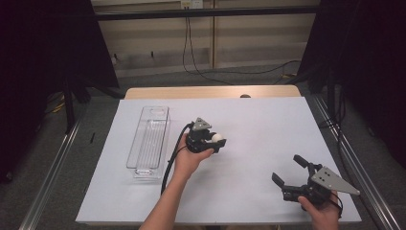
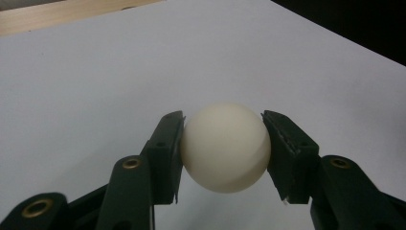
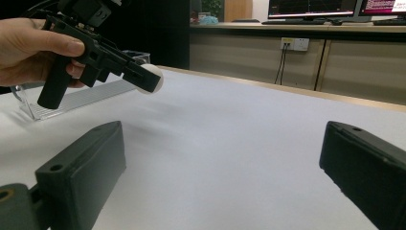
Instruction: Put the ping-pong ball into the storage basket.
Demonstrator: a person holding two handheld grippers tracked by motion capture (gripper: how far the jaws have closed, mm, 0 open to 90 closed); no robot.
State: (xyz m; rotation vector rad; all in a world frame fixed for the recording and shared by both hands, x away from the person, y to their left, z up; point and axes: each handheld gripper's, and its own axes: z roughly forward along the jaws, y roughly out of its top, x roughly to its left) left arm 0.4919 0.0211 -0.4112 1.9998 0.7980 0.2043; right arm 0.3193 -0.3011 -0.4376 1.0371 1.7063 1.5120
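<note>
We have the left gripper (image 2: 223,129) pinched on a white ball (image 2: 225,147), one pad (image 2: 168,143) pressing each side of it at about its widest part. In the right gripper view the ball hangs clear above the white sheet (image 1: 258,124) that covers the desk, so it is lifted rather than resting. The left hand (image 1: 187,160) holds that gripper near the middle of the sheet, with its tip pointing to the right in the high view.

Just beside it, on its left in the high view, lies a long clear plastic tray (image 1: 148,143), lengthwise on the sheet and with nothing in it that we can make out.

Our right gripper (image 1: 289,173) sits well apart at the near right corner of the sheet, its jaws spread wide with nothing between them; it looks idle.

As we judge it, the pick-up is done: the ball is secured and off the desk. What seems left is carrying it over to the tray, lowering it inside and letting go. The gripper points away from the tray, so that carry has not begun.
</note>
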